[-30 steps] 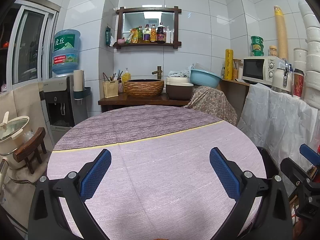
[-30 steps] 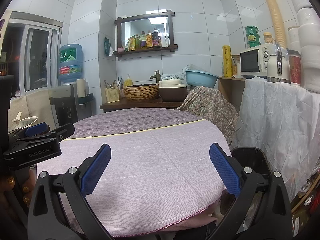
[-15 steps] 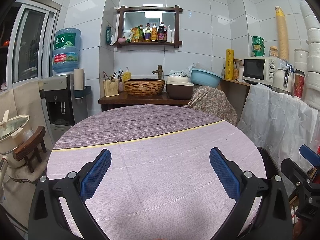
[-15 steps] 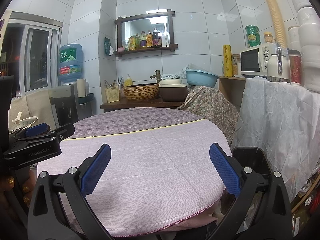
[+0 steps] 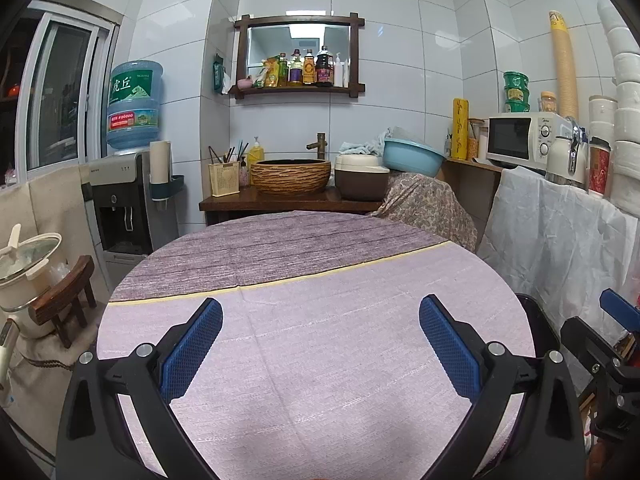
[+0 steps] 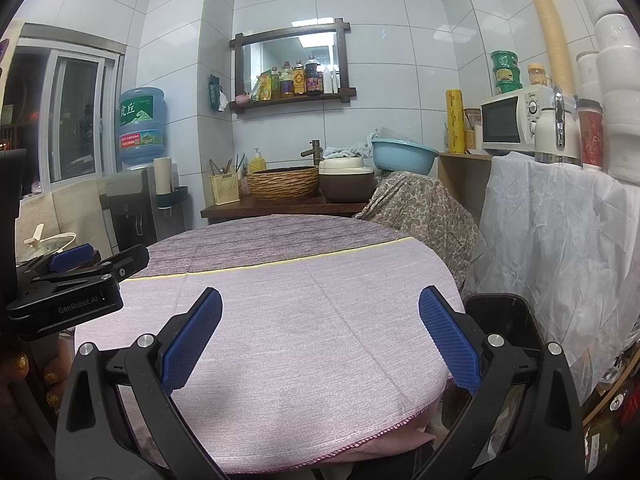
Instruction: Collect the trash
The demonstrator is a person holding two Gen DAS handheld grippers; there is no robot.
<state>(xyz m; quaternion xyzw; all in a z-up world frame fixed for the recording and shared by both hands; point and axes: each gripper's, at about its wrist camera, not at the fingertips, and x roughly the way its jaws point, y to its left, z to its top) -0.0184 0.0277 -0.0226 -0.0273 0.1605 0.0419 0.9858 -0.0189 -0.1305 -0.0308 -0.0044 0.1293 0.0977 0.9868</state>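
A round table (image 5: 320, 360) under a lilac and grey-purple cloth fills both views, and I see no loose trash on it. My left gripper (image 5: 320, 344) hovers open over its near half, blue pads wide apart with nothing between them. My right gripper (image 6: 320, 340) is also open and holds nothing, above the table's near right part. A black bin (image 6: 500, 320) stands on the floor just past the table's right edge, also seen as the black bin (image 5: 536, 316) in the left wrist view. The left gripper shows at the left edge of the right wrist view, held by a hand.
Behind the table a wooden counter (image 5: 288, 202) carries a woven basin, a brown pot and a blue bowl. A water dispenser (image 5: 124, 200) stands at the left, with a white pot and wooden stool (image 5: 64, 304) below. A microwave (image 5: 524, 138) and a sheet-draped shelf (image 6: 560, 248) line the right.
Both grippers stay open and nearly still; the left wrist view has shifted only very slightly.
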